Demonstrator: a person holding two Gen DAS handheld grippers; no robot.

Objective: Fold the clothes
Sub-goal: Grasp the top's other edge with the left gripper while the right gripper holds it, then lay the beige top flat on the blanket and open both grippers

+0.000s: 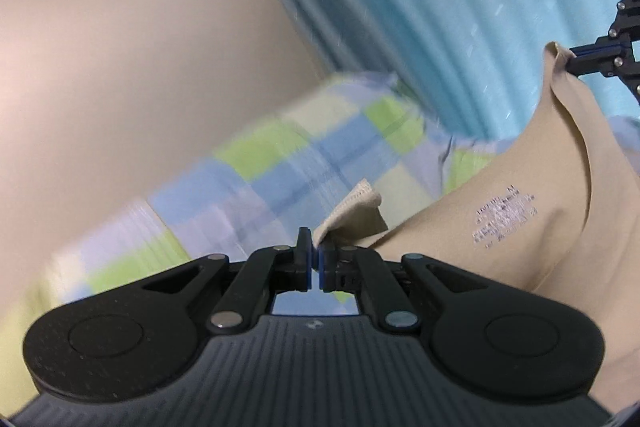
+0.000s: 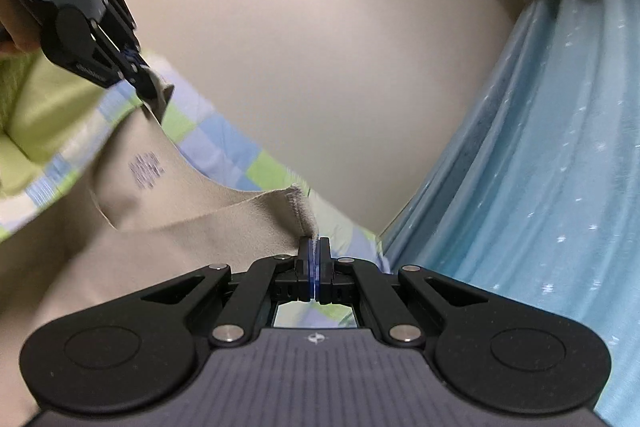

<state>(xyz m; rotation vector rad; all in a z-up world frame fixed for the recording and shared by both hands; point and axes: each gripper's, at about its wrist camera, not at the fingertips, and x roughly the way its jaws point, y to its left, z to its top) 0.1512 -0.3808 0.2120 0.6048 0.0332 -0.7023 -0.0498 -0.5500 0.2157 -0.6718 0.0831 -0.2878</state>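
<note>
Beyond both sets of jaws lie a checked bedspread (image 1: 280, 163), a plain wall (image 2: 320, 47) and a blue curtain (image 2: 560, 147); nothing blocks either tool. The beige garment (image 1: 520, 227) hangs stretched between them, one shoulder corner clenched in the left gripper (image 1: 315, 259), the other pinched in the right gripper (image 2: 315, 267). A hand (image 2: 16, 27) holds the left tool, tilted downward.

The garment (image 1: 500, 227) I hold is plain beige with a small patch of purple print. Beneath it my bed sheet (image 1: 280, 155) is checked in light blue, lime green, lilac and cream. The curtain (image 2: 540, 147) on the right is turquoise with white flecks; the wall (image 2: 300, 47) is off-white.
</note>
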